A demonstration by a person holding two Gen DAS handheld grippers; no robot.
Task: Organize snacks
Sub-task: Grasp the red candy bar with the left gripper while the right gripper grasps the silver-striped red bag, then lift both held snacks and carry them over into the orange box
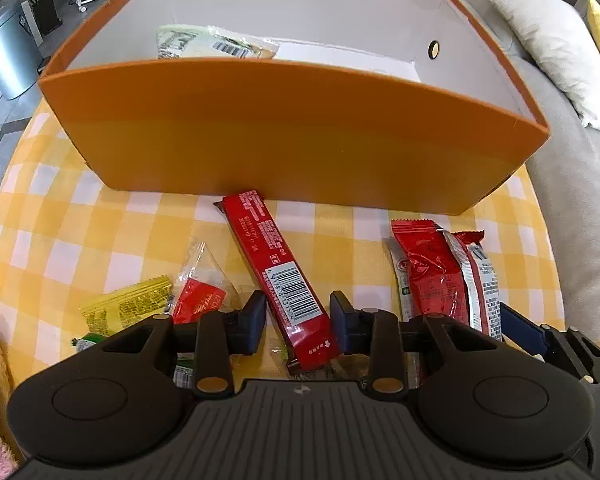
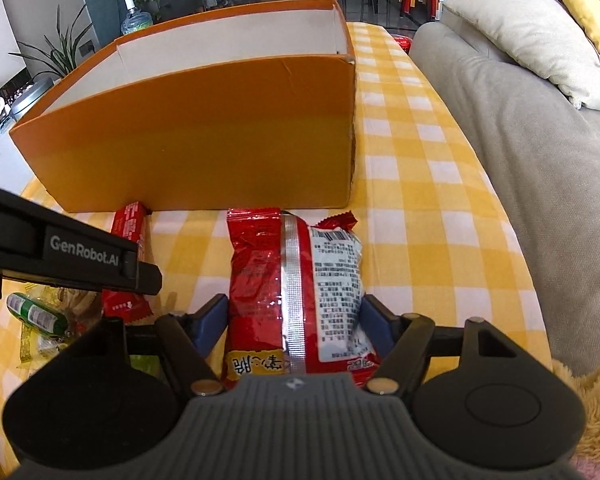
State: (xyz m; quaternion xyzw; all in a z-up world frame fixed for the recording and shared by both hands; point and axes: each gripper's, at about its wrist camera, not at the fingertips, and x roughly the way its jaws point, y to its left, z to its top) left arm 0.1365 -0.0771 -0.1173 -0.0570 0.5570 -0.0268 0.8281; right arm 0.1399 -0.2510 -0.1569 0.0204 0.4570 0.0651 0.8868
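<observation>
I have both claws down over snacks on the checked surface point(image 1: 60, 216), just in front of the orange box point(image 1: 292, 128). My left claw point(image 1: 298, 316) is narrowed around the lower end of the long red bar point(image 1: 278, 272), but I can see a sliver of gap on each side, so I judge the pads are not yet pressing; the bar lies at a slant across the jaws, and if I close like this it may twist or squirt out at an angle. My right claw point(image 2: 294, 320) brackets the red crinkly packet point(image 2: 296, 280), pads right at its edges, though I cannot tell whether they bite. That packet looks puffy and slick, so a grip near its tail end could let it sag or slide free on the lift. The box wall stands tall and close; a low carry could knock a snack against its rim. One pale packet point(image 1: 216, 42) already lies inside.
</observation>
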